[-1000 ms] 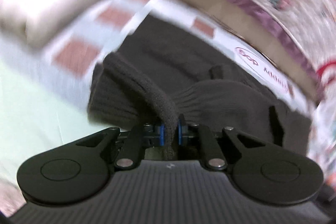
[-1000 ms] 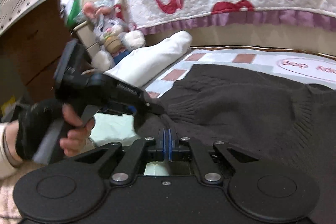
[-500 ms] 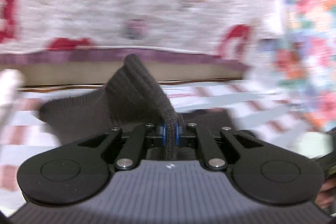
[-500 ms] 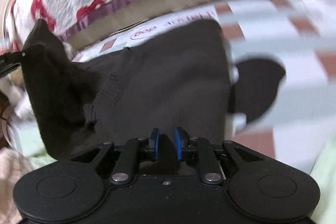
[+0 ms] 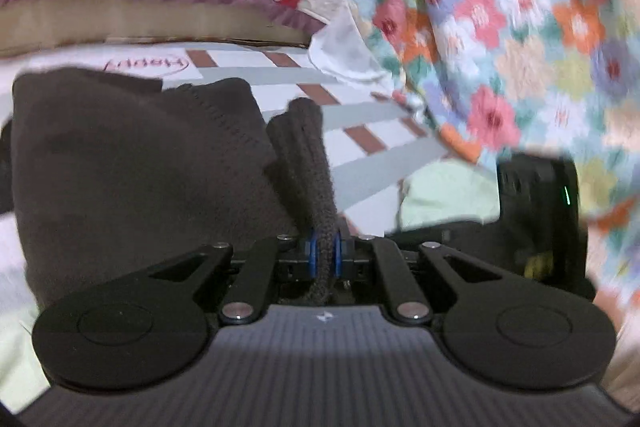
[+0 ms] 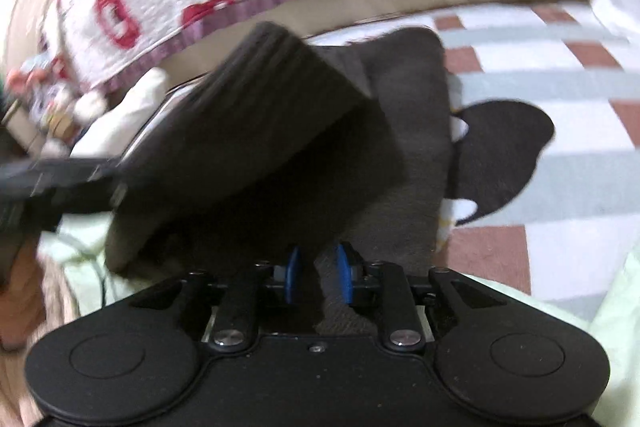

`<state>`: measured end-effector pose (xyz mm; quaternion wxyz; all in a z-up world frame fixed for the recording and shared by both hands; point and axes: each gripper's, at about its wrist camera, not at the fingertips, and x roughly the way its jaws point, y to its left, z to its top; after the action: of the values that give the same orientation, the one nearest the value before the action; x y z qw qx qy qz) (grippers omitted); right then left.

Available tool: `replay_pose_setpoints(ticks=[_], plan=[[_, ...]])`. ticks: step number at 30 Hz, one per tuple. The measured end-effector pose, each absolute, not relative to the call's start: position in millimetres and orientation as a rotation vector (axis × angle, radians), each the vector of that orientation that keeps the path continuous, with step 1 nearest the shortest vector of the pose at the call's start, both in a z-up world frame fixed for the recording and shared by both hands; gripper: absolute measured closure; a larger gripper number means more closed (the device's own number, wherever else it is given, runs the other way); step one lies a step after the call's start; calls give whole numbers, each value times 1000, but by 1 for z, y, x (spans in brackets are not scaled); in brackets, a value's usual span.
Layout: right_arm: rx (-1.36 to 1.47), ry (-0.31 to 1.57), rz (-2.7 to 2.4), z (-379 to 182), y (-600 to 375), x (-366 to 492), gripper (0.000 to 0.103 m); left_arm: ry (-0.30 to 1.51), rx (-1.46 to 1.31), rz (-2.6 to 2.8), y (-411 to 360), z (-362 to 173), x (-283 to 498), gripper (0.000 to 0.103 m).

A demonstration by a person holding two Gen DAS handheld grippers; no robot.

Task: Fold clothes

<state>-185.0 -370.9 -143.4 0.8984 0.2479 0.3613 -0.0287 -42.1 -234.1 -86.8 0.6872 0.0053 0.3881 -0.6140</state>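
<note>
A: Item: dark knit sweater, on the bed, part of it lifted and carried across its own body. Step, as we judge it: a fold under way.

B: Left tool?

A: Blue pads clamped together on a thick rolled edge of the knit, which rises taut from the jaws. In the right view a ribbed panel hangs over the flat part.

B: Right tool?

A: Pads apart, low over the sweater's near edge; we see no cloth pinched between them.

B: Next move?

A: We reckon: lay the lifted panel flat and square, then let go without dragging it.
</note>
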Motion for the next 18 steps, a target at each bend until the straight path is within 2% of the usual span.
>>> replay_pose_setpoints(ticks=[6,12,18], plan=[[526,742,4,-153,-356,-179,76,733,52,-1454,-241,-55,-47,96],[560,717,14,-157,-358,-188,77,847,118,-1472,-253,-78,-54,96],[715,649,-79,-150,-392,-227,76,967,242,-1392,-250,-130,-63,95]])
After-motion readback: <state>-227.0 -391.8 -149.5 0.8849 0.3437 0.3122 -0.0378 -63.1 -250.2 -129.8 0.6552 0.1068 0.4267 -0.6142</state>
